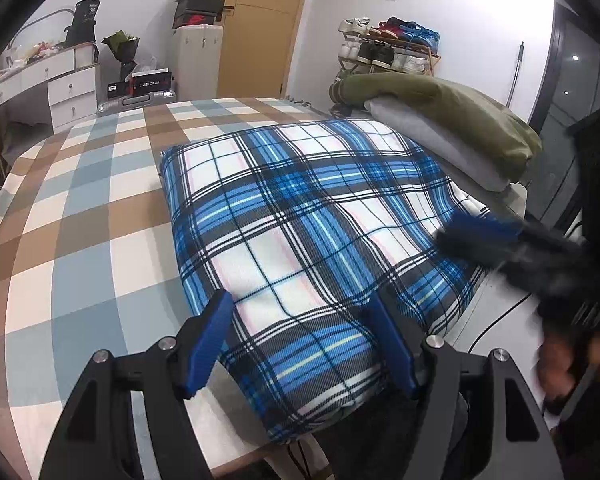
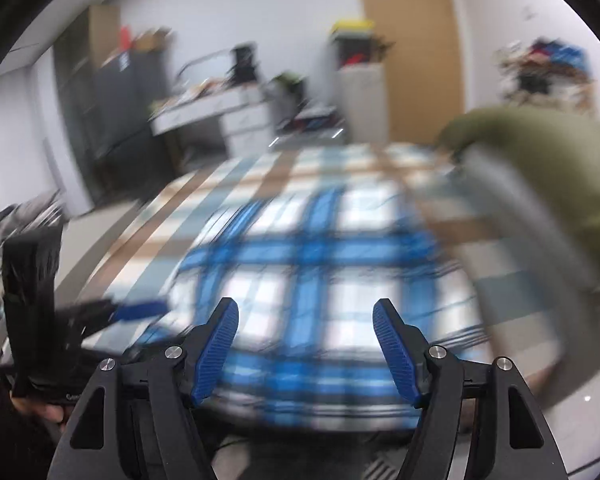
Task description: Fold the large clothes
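Fold looked done: plaid garment (image 1: 300, 216) lay as a squared bundle on the bed (image 1: 84, 200), near edge, both claws, left (image 1: 300, 344) and right (image 2: 306, 348), apart and empty (right view blurred); next likely stacking it on the far-right folded pile (image 1: 452, 120).

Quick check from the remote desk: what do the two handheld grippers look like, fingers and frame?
Both match. The left gripper and right gripper each have two blue ribbed finger pads on black angular linkage arms with triangular cut-outs and silver round pivot bolts. In the right wrist view, the left gripper's body appears as a black ridged block.
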Demonstrator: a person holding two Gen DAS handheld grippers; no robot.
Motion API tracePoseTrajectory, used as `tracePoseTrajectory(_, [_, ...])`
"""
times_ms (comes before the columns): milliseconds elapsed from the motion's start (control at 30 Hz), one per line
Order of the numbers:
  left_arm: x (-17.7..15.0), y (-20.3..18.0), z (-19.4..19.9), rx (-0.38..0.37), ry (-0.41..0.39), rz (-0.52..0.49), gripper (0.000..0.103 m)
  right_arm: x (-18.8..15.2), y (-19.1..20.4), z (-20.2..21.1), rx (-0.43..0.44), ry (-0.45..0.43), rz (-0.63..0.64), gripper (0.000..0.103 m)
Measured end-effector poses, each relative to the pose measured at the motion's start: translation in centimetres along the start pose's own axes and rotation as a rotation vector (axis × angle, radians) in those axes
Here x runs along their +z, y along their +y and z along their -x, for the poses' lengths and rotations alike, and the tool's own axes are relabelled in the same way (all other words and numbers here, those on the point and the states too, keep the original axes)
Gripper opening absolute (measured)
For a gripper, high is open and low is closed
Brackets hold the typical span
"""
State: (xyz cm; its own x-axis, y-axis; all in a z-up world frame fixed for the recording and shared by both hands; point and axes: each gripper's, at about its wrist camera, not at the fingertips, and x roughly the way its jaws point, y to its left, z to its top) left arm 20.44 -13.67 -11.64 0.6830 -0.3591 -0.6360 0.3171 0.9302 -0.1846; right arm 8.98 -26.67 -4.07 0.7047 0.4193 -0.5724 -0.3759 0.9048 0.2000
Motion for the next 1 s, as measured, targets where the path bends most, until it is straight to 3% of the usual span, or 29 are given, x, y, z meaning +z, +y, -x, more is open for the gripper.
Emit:
tracePoseTrajectory(33, [-0.1,0.2,0.0,0.018,0.006,0.009,0.065,-0.4,0.6,-1.2,0.028,0.028,-0.003,0.069])
tracePoseTrajectory(67, [-0.2,0.7,-0.2,0.011,0.019,0.02,0.068,-0.7,0.8,-2.0,0.047,0.035,-0.009,0.059])
tracePoseTrajectory(167, [-0.7,1.5,-0.3,-0.016,0.038,0.055,0.071,-1.4,0.6,-4.2,0.07,0.062,-0.035,0.063])
tracePoseTrajectory(400, [-1.3,0.5,0.6,-0.003,0.02,-0.013,0.071,-2.2,0.3,-4.0,0.082,0.065,0.006,0.066])
tracePoseTrajectory(500, [-2.2,0.9,1.7,-0.035,0.005,0.007,0.071,-2.1,-0.3,-2.9,0.064,0.071,-0.003,0.068])
tracePoseTrajectory(567, [-2.7,1.3,2.5,-0.05,-0.01,0.004,0.071,-2.3,-0.6,-2.1,0.008,0.066,0.011,0.068])
tracePoseTrajectory(667, [-3.4,1.8,2.7,-0.02,-0.017,-0.011,0.071,-2.7,-1.5,-2.4,-0.045,0.108,0.012,0.068])
tracePoseTrajectory(1000, [-3.1,3.1,3.7,-0.09,-0.043,0.089,0.071,-1.5,0.8,-0.9,-0.098,0.078,-0.044,0.068])
